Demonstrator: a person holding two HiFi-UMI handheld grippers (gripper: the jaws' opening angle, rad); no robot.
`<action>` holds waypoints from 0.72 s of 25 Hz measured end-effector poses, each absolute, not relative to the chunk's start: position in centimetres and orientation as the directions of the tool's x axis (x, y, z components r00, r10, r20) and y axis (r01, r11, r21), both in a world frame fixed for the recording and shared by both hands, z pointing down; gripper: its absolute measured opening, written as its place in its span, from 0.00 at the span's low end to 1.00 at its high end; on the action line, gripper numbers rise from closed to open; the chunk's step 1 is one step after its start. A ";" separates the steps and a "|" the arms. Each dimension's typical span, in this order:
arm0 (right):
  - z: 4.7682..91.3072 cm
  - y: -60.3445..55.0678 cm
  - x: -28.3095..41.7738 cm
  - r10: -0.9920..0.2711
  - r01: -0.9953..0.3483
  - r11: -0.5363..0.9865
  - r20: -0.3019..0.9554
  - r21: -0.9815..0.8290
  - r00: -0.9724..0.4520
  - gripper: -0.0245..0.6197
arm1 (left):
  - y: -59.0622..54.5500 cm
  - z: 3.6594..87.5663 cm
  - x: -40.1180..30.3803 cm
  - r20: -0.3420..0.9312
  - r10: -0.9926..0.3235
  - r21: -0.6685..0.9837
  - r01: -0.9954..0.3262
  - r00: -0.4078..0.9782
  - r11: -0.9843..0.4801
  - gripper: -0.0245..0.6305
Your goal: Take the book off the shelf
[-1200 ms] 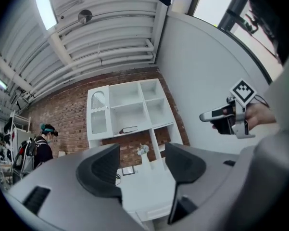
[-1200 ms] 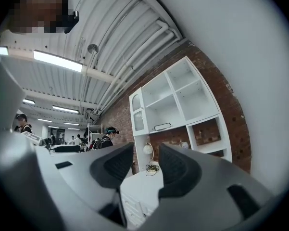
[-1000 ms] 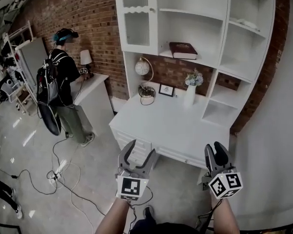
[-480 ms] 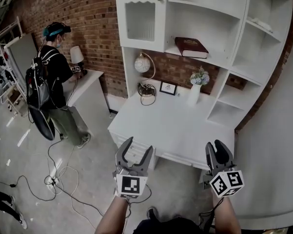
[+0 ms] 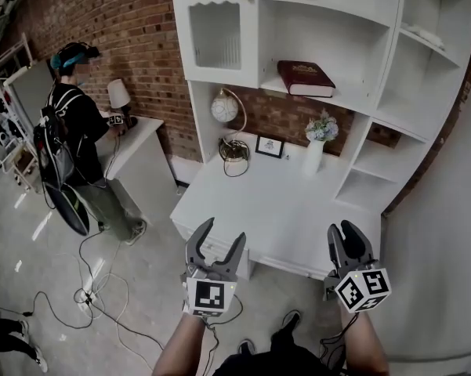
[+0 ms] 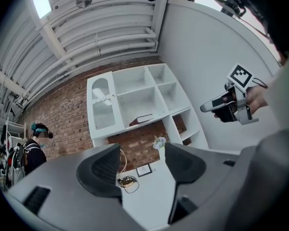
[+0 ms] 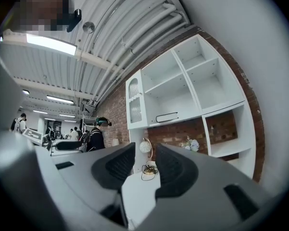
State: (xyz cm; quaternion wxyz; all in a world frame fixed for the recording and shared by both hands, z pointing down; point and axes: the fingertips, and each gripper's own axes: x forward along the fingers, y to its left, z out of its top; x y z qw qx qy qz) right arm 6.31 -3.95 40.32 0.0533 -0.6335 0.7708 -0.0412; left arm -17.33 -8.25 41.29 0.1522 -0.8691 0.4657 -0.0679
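Two grey grippers hover off the white desk's (image 5: 274, 210) front edge: left gripper (image 5: 219, 233) spread, empty; right gripper (image 5: 345, 229) apart, empty, jaws just narrowing. Near the white shelf's (image 5: 349, 100) front edge lies the dark red hardcover book (image 5: 306, 77), well beyond both.

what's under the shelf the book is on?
On the desk: a globe, a cable coil, a framed picture and a flower vase, brick wall behind. The book covers its patch of shelf.
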 end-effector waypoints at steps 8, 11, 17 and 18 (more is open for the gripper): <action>38.5 -10.6 10.1 -0.958 -0.949 0.283 -0.097 -0.137 -0.271 0.23 | -13.3 38.4 -13.2 -0.055 -0.864 -0.384 -0.809 0.501 -0.445 0.45; 38.8 -13.1 12.8 -0.957 -0.944 0.288 -0.095 -0.162 -0.276 0.23 | -15.2 38.5 -11.1 -0.048 -0.873 -0.372 -0.820 0.485 -0.435 0.45; 38.5 -16.3 16.9 -0.951 -0.935 0.304 -0.114 -0.180 -0.288 0.22 | -17.7 38.3 -7.2 -0.031 -0.882 -0.384 -0.820 0.471 -0.425 0.45; 38.6 -16.8 17.6 -0.949 -0.933 0.309 -0.114 -0.183 -0.292 0.22 | -18.1 38.2 -6.4 -0.029 -0.883 -0.389 -0.819 0.468 -0.422 0.45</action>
